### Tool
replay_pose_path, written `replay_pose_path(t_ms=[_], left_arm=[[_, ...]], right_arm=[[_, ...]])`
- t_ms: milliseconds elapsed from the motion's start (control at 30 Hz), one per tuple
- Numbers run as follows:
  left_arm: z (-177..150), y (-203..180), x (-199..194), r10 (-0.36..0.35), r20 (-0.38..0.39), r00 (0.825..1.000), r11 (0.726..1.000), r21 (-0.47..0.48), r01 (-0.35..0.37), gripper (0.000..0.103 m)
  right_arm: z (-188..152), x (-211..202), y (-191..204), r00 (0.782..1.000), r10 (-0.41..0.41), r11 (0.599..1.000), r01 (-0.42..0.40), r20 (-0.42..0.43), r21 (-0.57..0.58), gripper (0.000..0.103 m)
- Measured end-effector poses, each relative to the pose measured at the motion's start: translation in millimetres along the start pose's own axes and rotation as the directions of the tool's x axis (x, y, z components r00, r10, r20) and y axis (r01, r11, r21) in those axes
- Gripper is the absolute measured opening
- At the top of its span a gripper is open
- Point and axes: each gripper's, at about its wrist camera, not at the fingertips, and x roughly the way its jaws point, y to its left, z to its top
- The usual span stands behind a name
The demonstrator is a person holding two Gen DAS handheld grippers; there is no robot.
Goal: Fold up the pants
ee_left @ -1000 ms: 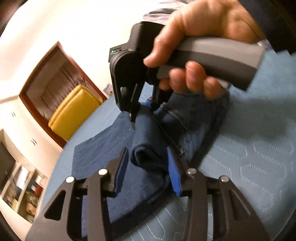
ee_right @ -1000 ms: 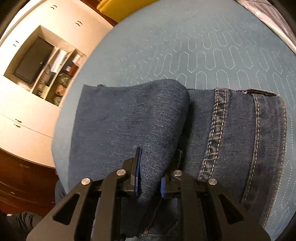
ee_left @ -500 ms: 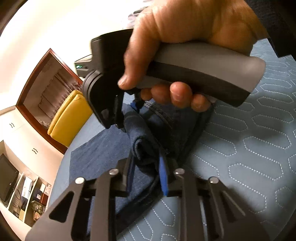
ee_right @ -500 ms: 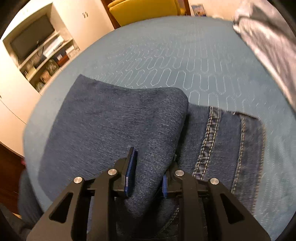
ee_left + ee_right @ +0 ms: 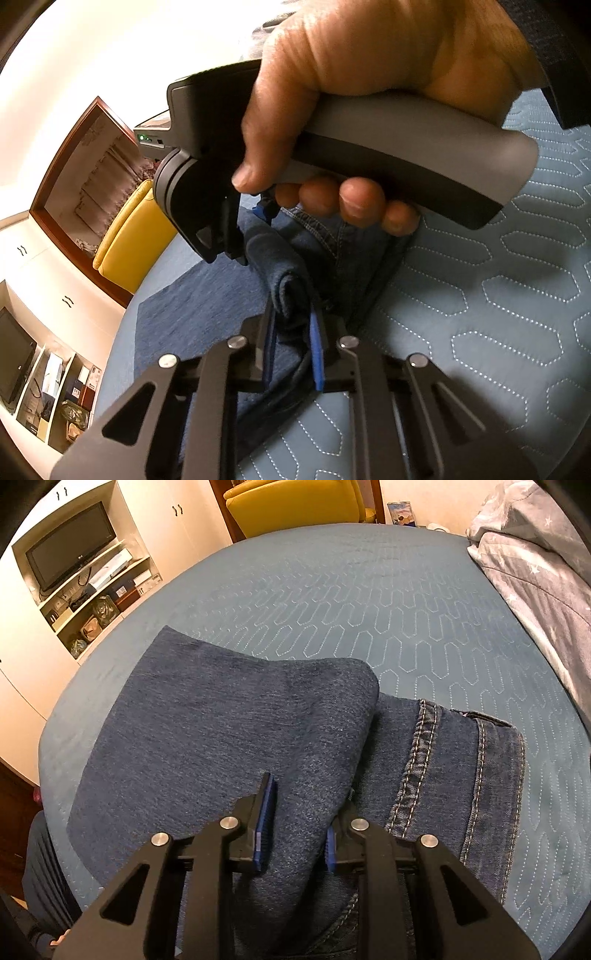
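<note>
Bed (image 5: 369,590) covered in a teal quilted spread with white stitched elongated-hexagon pattern; grey star-print bedding (image 5: 535,561) piled at its right edge. Beyond the far side: yellow armchair (image 5: 291,498) set in a dark wood-framed opening, cream walls. Left: white built-in cabinets with a recess holding a black TV (image 5: 70,542) above cluttered shelves (image 5: 96,590). Lighting warm, indoor.

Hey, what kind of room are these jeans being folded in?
Most likely a bedroom: the jeans lie on a quilted blue bedspread, a star-print duvet is bunched at one side, and a television sits in a white wall unit.
</note>
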Motion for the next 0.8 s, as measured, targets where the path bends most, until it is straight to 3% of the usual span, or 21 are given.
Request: replay_pose_path(t_ms=[167,367,567,800], left_arm=[[13,7,-4,-0.007,0.011,1.0,1.0,-0.012,0.007,0.012],[51,-7,-1,-0.034,0.054,0.998,0.998,0.054,0.031,0.012],[57,-28,14,-0.045,0.018,0.999,0.994,0.103,0.043,0.011],[58,-34,16,-0.06,0.015,0.998,0.99,0.126,0.058,0.011]], right_arm=[[5,-18,-10,0.997,0.075,0.996,-0.076,0.031,0.039,0.011],[6,-47,-54,0.996,0.066,0.991,-0.072,0.064,0.112,0.01],[-8,-35,-84,0.991,0.122,0.977,-0.13,0.056,0.167,0.01],[-12,-47,-83,0.992,0.09,0.98,-0.104,0.086,0.169,0.009]])
